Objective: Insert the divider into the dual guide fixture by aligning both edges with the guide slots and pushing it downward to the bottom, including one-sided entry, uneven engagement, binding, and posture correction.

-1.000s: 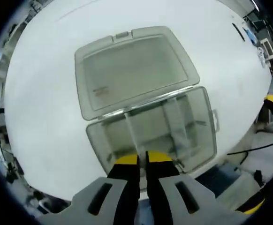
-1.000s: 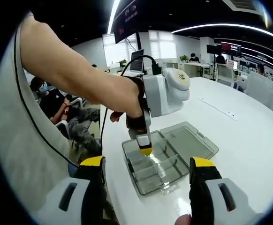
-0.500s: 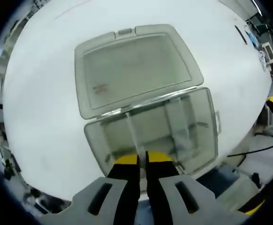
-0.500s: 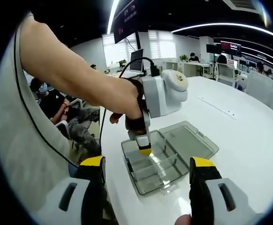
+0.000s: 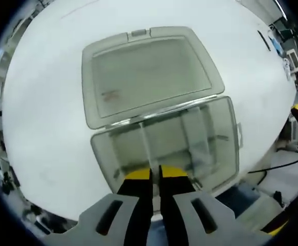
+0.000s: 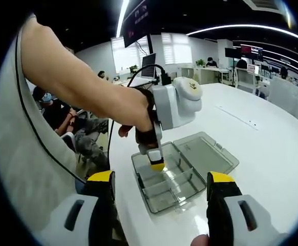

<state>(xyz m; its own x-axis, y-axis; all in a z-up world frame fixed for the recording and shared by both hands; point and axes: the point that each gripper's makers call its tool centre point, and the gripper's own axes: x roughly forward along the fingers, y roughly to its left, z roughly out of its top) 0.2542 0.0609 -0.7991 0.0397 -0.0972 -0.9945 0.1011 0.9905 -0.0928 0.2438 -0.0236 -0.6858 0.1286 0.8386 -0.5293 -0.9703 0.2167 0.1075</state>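
Person's arm [image 6: 82,87] crosses before left gripper [image 6: 157,165] above box [image 6: 182,171].

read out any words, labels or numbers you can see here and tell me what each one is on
None can be read.
Faint reddish mark on the open lid of the clear box: too blurred.
Emblem on the left gripper, on its white housing: too small.
Red screens hanging in the background: too small.

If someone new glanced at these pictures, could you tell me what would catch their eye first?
Probably the clear plastic box lying open on the white table, its lid folded flat beyond the divided tray. Next, the left gripper, held in a person's hand, with its yellow-tipped jaws closed and poised over the tray's near-left corner. The right gripper waits low in its own view, jaws wide apart.
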